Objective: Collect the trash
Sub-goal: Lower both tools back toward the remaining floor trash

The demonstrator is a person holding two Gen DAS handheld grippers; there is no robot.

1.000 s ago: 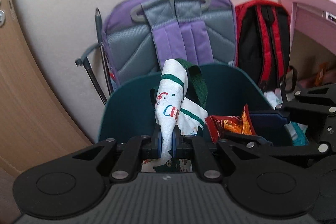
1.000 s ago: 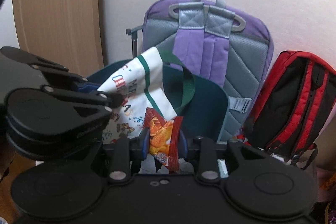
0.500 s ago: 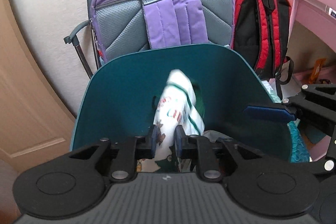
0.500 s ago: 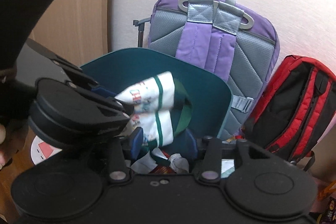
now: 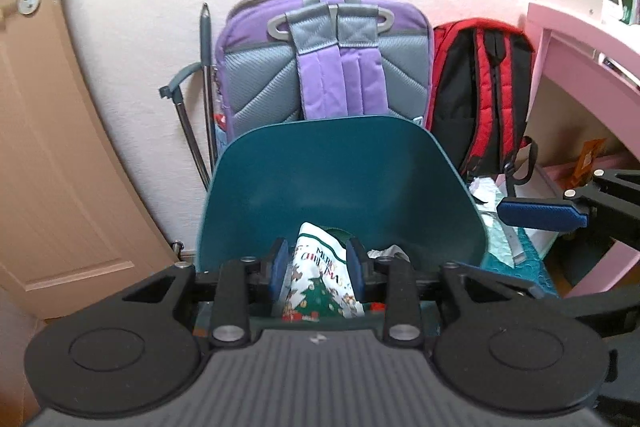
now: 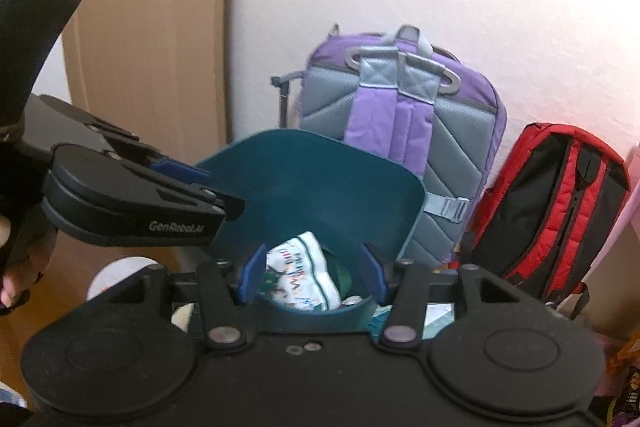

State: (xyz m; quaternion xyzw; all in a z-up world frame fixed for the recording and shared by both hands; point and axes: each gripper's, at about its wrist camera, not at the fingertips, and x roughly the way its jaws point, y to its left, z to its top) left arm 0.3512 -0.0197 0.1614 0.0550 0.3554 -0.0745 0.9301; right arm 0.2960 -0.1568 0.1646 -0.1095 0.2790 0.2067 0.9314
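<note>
A teal bin (image 5: 340,179) with a raised lid stands before me; it also shows in the right wrist view (image 6: 316,195). A white Christmas-print bag (image 5: 320,283) with green trim lies inside it, also seen in the right wrist view (image 6: 300,279). My left gripper (image 5: 318,269) is open above the bin, its pads either side of the bag without pinching it. My right gripper (image 6: 312,273) is open and empty over the bin's front rim. The left gripper (image 6: 192,183) appears at the left of the right wrist view. White crumpled trash (image 5: 386,251) lies beside the bag.
A purple and grey backpack (image 5: 324,67) and a red and black backpack (image 5: 484,87) lean on the wall behind the bin. A wooden door (image 6: 148,47) is at left. A pink desk (image 5: 580,75) stands at right, with paper and a teal mat (image 5: 516,255) below.
Both grippers opened. The Christmas bag dropped from my left gripper into the bin, and the orange snack wrapper left my right gripper. Both grippers drew back and up from the bin.
</note>
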